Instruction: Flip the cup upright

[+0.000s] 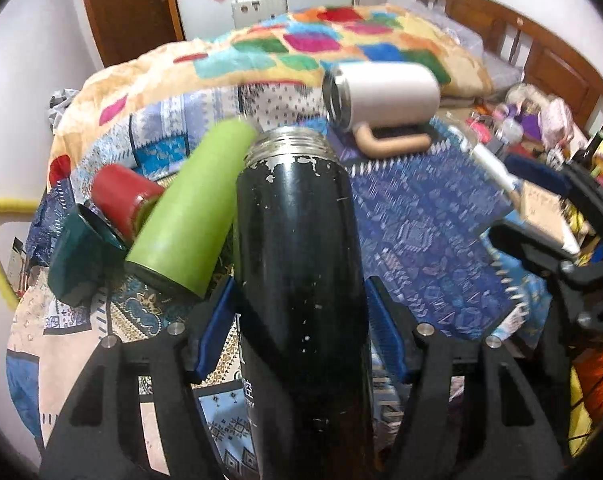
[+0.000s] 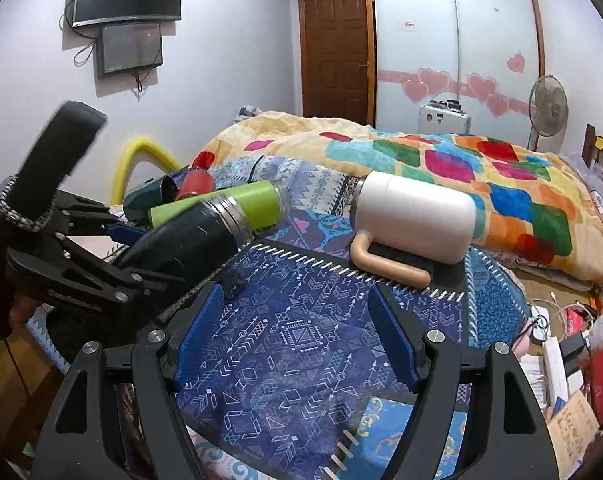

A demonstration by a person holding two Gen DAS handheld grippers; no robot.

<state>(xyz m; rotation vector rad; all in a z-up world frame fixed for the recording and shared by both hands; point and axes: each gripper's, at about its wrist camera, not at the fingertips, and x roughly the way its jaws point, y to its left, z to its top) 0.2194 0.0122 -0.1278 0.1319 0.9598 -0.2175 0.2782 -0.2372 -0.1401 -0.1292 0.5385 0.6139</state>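
Black flask [image 1: 301, 264] in left hand-held gripper [image 1: 297, 328]

The black flask [image 1: 301, 264] bears pale lettering low on its side, seemingly ending "EY", otherwise too blurred to read.

Bed [image 2: 573, 240], patchwork blanket [image 2: 461, 168] bunched at back. Blue patterned cloth [image 2: 301, 340] in front. On it: white mug [image 2: 417, 216] on side; green flask [image 2: 221, 204], red cup [image 2: 195, 184], dk green cup [image 1: 77, 256] w/ it.

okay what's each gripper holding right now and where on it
The left gripper grips the black flask around its lower body, mouth pointing away. The right gripper is open, holding nothing.
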